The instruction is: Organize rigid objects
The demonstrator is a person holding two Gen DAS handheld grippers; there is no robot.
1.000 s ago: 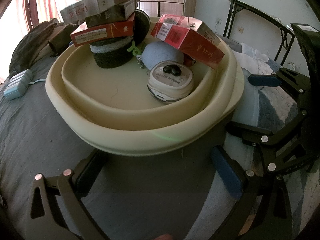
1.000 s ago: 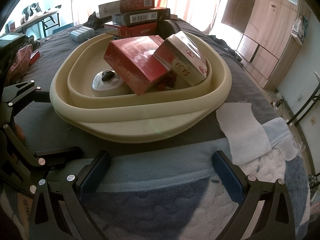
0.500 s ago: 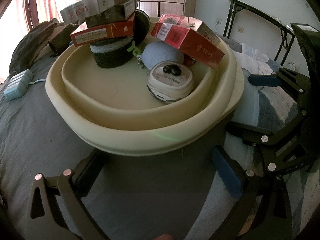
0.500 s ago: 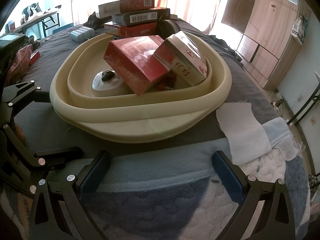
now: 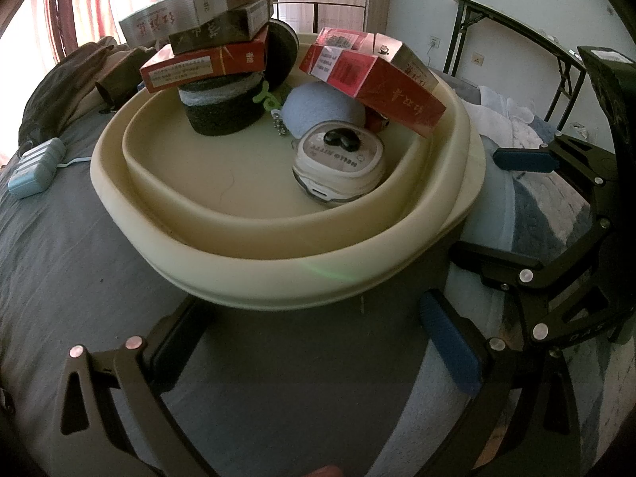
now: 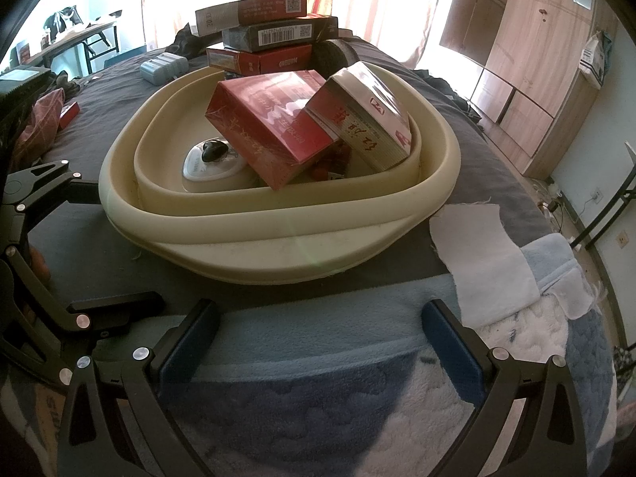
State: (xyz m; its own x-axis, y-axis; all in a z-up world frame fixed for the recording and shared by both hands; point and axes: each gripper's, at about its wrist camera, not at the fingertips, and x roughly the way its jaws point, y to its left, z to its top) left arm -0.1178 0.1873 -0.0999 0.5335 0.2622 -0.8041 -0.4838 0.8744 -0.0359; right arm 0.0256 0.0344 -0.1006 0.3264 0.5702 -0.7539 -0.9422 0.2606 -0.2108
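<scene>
A cream basin (image 5: 278,274) (image 6: 278,254) sits on the bed in front of both grippers. Inside it, three cartons (image 5: 202,43) (image 6: 262,35) are stacked on a dark round roll (image 5: 222,107). A red carton (image 5: 373,83) (image 6: 270,127) and a silver carton (image 6: 365,119) lean against the basin's rim. A white case (image 5: 342,163) (image 6: 206,163) with a black piece on top lies on the basin floor, beside a blue ball (image 5: 318,107). My left gripper (image 5: 314,338) is open and holds nothing, just short of the basin. My right gripper (image 6: 318,338) is open too, over the blanket.
A pale blue box (image 5: 35,167) (image 6: 163,65) with a cord lies on the grey sheet left of the basin. A white cloth (image 6: 477,246) lies at the basin's right. A small red box (image 6: 67,113) lies far left. A folding table (image 5: 516,39) and a wardrobe (image 6: 528,59) stand beyond the bed.
</scene>
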